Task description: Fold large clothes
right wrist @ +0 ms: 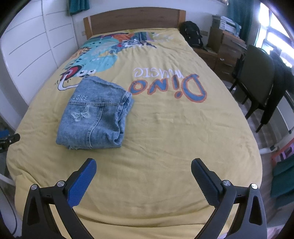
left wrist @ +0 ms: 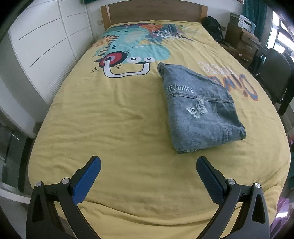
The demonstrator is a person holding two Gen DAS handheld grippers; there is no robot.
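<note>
Yellow bedding printed with a cartoon dinosaur and the upside-down words "Dino music" covers a bed [left wrist: 114,128] that fills both views, its wooden headboard [left wrist: 152,11] at the far end and white wardrobe doors [left wrist: 42,36] along its left side. On the right side stand a black backpack [right wrist: 192,34], wooden drawers [right wrist: 227,53] and a dark chair [right wrist: 257,79] with a black garment hung over its back. A folded denim garment [left wrist: 198,108] lies flat on the cover, roughly midway between the side edges and nearer the foot edge than the headboard, well clear of every edge. Its long axis runs from foot to head; the narrower end points toward the headboard, and the thick rolled fold sits at its right side. White lettering reading "JUDICE" and an embroidered butterfly [right wrist: 80,114] face up. The left gripper [left wrist: 148,172] hovers over the foot of the bed, its blue-padded fingers [left wrist: 86,182] spread wide with nothing between them, the denim ahead and to its right. The right gripper [right wrist: 143,174] hovers likewise, jaws wide apart and empty, with the denim ahead and to its left, apart from both claws
</note>
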